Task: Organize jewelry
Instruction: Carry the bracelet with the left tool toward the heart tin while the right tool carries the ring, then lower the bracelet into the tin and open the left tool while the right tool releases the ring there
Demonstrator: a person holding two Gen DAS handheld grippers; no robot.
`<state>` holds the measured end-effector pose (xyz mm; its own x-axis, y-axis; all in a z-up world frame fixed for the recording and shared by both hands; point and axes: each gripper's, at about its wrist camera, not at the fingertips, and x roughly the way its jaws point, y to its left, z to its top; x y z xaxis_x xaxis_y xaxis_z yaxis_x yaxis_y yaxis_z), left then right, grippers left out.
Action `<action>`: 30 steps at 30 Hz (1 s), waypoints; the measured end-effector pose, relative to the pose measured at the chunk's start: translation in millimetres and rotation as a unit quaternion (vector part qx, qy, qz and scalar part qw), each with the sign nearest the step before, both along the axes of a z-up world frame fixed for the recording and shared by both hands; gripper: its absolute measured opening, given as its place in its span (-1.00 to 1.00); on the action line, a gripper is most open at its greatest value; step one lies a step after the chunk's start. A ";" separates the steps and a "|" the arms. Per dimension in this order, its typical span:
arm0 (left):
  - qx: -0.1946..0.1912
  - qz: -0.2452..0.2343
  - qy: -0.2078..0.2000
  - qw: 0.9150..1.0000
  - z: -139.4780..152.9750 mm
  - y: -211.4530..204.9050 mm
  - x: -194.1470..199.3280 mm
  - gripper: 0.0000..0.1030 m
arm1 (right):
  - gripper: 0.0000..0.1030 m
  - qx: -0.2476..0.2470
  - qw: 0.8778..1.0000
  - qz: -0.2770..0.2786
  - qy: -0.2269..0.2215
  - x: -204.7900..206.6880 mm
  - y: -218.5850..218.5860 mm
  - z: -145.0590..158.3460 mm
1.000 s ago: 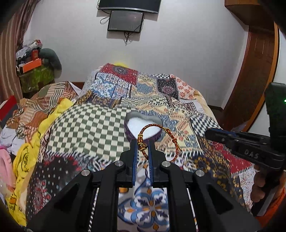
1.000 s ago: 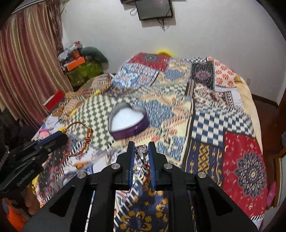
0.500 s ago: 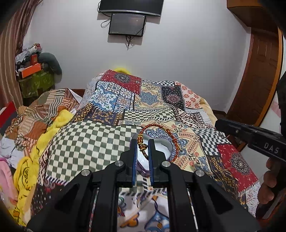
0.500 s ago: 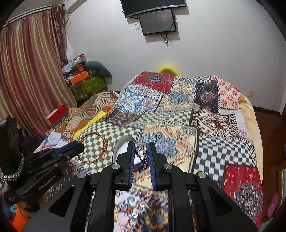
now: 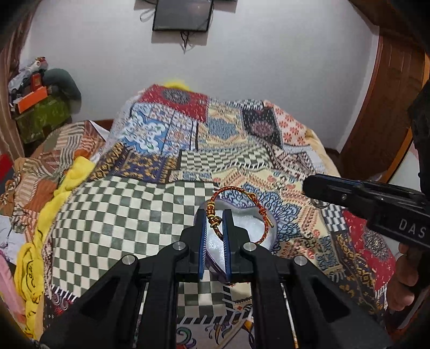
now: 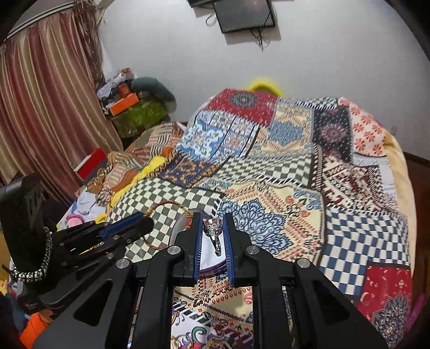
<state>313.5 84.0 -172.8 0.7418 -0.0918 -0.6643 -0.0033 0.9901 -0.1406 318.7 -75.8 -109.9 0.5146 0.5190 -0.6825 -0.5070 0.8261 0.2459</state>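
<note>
We see a bed covered by a patchwork quilt [image 5: 236, 150], with a green-and-white checked patch at near left and blue floral patches at right. At far left stand striped curtains [image 6: 40, 107] and a green box [image 6: 139, 112] piled with clutter, an orange box [image 6: 124, 103] on top; a dark screen [image 5: 181, 14] hangs on the far white wall, and a wooden door frame [image 5: 376, 112] rises at right. Crumpled clothes and a yellow cloth [image 5: 67, 182] lie along the quilt's left edge.

A heart-shaped tin [image 5: 247, 222] with a purple wall and pale inside sits on the quilt, near centre. Both tools partly hide it.

The left gripper [image 5: 214, 222] is pinched tight on the knotted part of a red-and-gold cord bracelet [image 5: 242, 206]. The loop stands out to the right of the fingertips, over the tin, its plane roughly facing the camera and its long axis running from near left to far right. In the right wrist view the same loop [image 6: 164, 206] sits beside the tin's left rim.

The right gripper [image 6: 212, 228] is nearly closed on a silver ring [image 6: 213, 232]. The stone-set head points to the far side, the band trails toward us, so its long axis runs along the fingers. It hangs over the tin's near part.

A hand [image 5: 405, 276] grips the right tool's handle at near right.
</note>
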 end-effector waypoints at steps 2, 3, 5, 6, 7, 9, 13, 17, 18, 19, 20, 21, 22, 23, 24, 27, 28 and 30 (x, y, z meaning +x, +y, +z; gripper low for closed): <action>0.005 -0.004 0.012 1.000 -7.1 -1.2 7.6 -0.81 | -0.74 -0.003 1.000 0.007 0.012 4.4 4.7 -6.5; 0.007 -0.007 0.018 1.000 -11.2 -1.8 11.0 -0.81 | -0.74 -0.005 1.000 0.010 0.017 6.5 7.3 -9.2; 0.007 -0.013 0.029 0.999 -17.1 -2.7 16.0 -0.81 | -0.74 -0.012 0.999 0.018 0.027 10.2 13.3 -14.8; 0.007 -0.016 0.035 0.999 -20.7 -2.9 18.9 -0.81 | -0.74 -0.015 0.999 0.022 0.030 11.9 15.7 -16.9; 0.008 -0.018 0.039 0.999 -23.0 -3.4 20.9 -0.81 | -0.74 -0.016 0.999 0.025 0.034 14.0 17.8 -18.4; 0.007 -0.024 0.048 0.999 -27.9 -4.1 24.6 -0.81 | -0.74 -0.017 0.998 0.031 0.046 18.7 21.3 -22.8; 0.008 -0.033 0.058 0.998 -32.6 -6.1 28.3 -0.81 | -0.74 -0.016 0.996 0.041 0.076 28.9 26.5 -32.0; 0.007 -0.035 0.060 0.998 -34.2 -6.2 29.4 -0.81 | -0.73 -0.021 0.994 0.048 0.099 34.5 31.4 -42.4; 0.006 -0.035 0.061 0.998 -34.5 -5.7 29.6 -0.81 | -0.73 -0.024 0.993 0.049 0.102 35.3 32.7 -44.8; 0.005 -0.034 0.062 0.997 -34.7 -5.1 29.6 -0.81 | -0.73 -0.028 0.993 0.049 0.105 36.4 34.2 -47.2; 0.004 -0.034 0.062 0.997 -34.8 -4.4 29.6 -0.81 | -0.73 -0.032 0.993 0.050 0.106 37.3 35.1 -49.2; 0.002 -0.034 0.063 0.997 -34.9 -3.7 29.4 -0.81 | -0.73 -0.036 0.992 0.051 0.107 37.4 36.4 -51.2; 0.002 -0.033 0.062 0.998 -34.8 -3.8 29.1 -0.81 | -0.73 -0.041 0.992 0.052 0.109 37.9 37.4 -53.3; 0.004 -0.032 0.062 0.998 -34.7 -3.8 29.4 -0.81 | -0.73 -0.043 0.991 0.053 0.111 39.0 37.5 -54.9; 0.006 -0.031 0.060 0.998 -34.5 -3.8 29.0 -0.81 | -0.73 -0.045 0.991 0.053 0.114 39.3 38.1 -56.3; 0.011 -0.034 0.062 0.997 -34.5 -4.2 28.5 -0.81 | -0.73 -0.041 0.991 0.051 0.119 41.2 37.4 -57.7; 0.012 -0.035 0.062 0.997 -34.4 -4.4 27.7 -0.81 | -0.73 -0.041 0.991 0.049 0.119 41.8 37.2 -57.4; 0.014 -0.036 0.062 0.997 -34.0 -5.1 26.3 -0.81 | -0.73 -0.042 0.991 0.047 0.120 43.3 37.0 -56.9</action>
<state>339.8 79.0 -206.7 0.6456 -0.1212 -0.7540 0.0518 0.9920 -0.1151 362.0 -38.9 -166.8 0.2848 0.4936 -0.8217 -0.5178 0.8006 0.3015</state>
